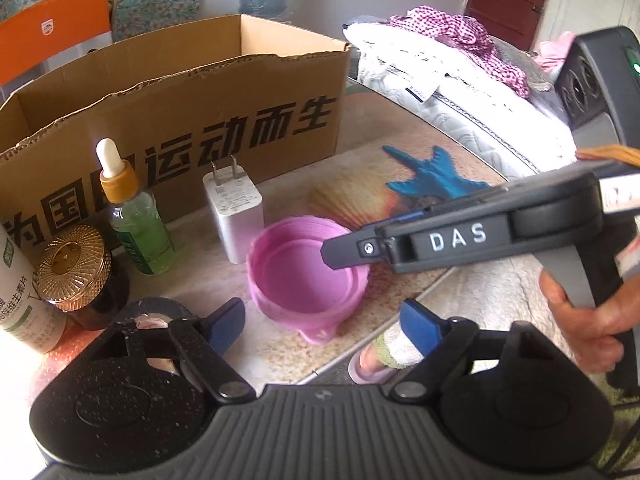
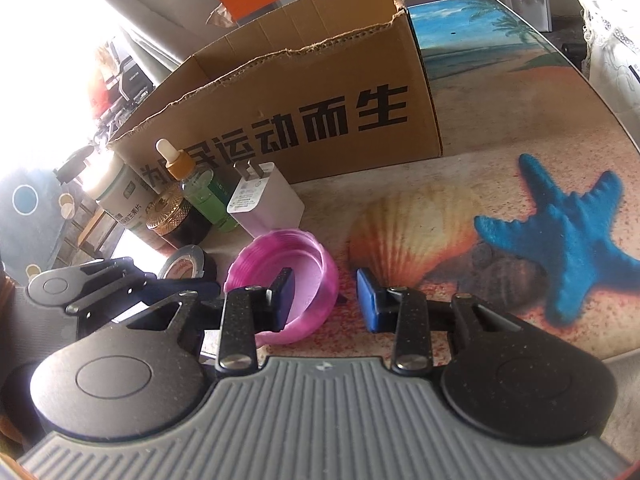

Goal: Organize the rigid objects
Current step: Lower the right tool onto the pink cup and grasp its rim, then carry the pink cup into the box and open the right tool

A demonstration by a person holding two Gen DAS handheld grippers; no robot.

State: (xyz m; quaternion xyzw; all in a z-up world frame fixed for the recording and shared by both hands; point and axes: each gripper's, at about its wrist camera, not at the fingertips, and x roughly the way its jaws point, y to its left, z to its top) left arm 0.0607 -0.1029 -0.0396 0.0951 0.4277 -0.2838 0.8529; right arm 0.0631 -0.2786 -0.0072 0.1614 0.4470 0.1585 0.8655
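Observation:
A pink collapsible bowl (image 1: 308, 280) (image 2: 304, 256) sits on the beach-print table in front of an open cardboard box (image 1: 180, 120) (image 2: 304, 100). My right gripper (image 2: 326, 300) straddles the bowl's right wall, one finger inside and one outside, with a gap showing on both sides. In the left wrist view its fingertip (image 1: 344, 250) lies over the rim. My left gripper (image 1: 322, 326) hovers open at the bowl's near side, holding nothing. To the left stand a white charger (image 1: 236, 216) (image 2: 266, 200), a green dropper bottle (image 1: 138, 220) (image 2: 200, 196), a gold-lidded jar (image 1: 76, 268) and a tape roll (image 2: 188, 264).
A white supplement bottle (image 1: 20, 296) stands at the far left. Folded bedding (image 1: 460, 92) is piled beyond the table's right edge. A hand (image 1: 580, 320) grips the right tool, and a slippered foot (image 1: 376, 360) shows below the table rim. The starfish print (image 2: 568, 232) marks bare table.

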